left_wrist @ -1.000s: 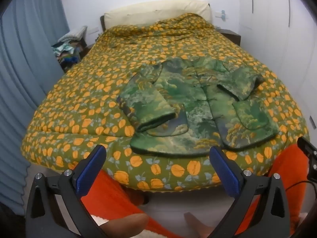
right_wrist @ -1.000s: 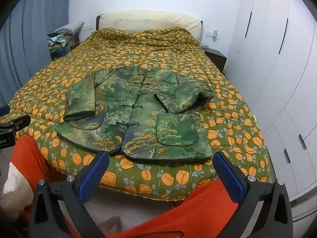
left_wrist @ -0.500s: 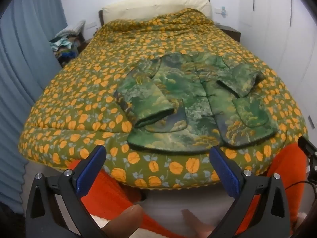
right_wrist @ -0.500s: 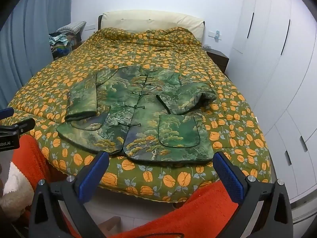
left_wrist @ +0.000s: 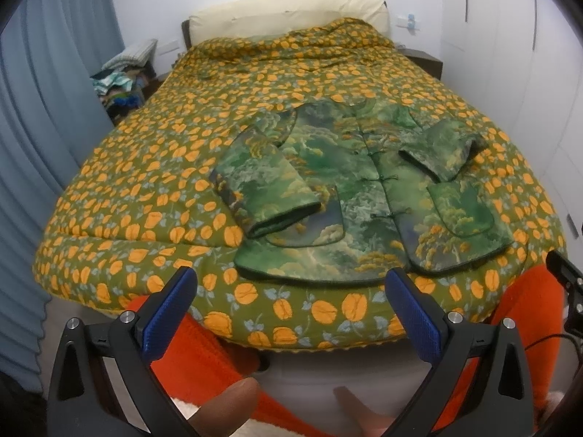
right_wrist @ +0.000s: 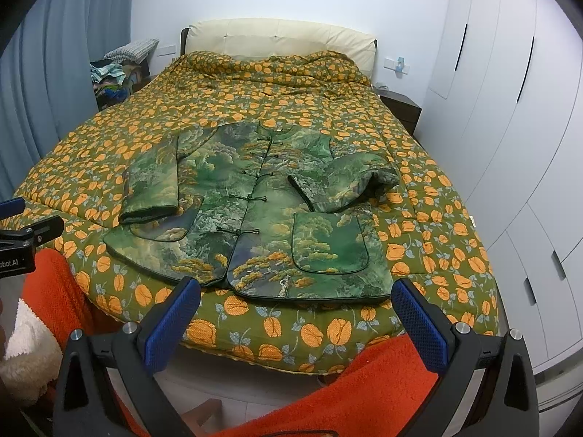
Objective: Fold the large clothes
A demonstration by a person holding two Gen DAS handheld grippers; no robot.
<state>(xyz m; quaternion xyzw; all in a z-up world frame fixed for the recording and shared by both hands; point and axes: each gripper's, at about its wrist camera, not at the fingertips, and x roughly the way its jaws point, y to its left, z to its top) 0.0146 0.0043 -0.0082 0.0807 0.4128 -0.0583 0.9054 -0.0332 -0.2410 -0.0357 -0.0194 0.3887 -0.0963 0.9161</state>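
Curtain (right_wrist: 62,54): hangs along the left side of the room. A heap of clothes (right_wrist: 109,80) sits beside the far left corner of the bed (right_wrist: 91,145).

Left gripper (left_wrist: 291,313): jaws released and wide apart, grasping nothing, held off the near edge of the bed.

Jacket (right_wrist: 262,218): lies flat, front up and buttoned, at the near edge of the bed, hem toward the grippers. Left sleeve (right_wrist: 153,185) lies straight along the body, cuff over the left pocket. Right sleeve (right_wrist: 346,182) is bent inward across the chest, above the right pocket (right_wrist: 328,244).

Right gripper (right_wrist: 295,313): jaws released and wide apart, grasping nothing, held off the near edge, opposite the hem.

Orange fabric (right_wrist: 364,382) shows beneath both grippers. Wardrobe (right_wrist: 510,127) stands on the right.
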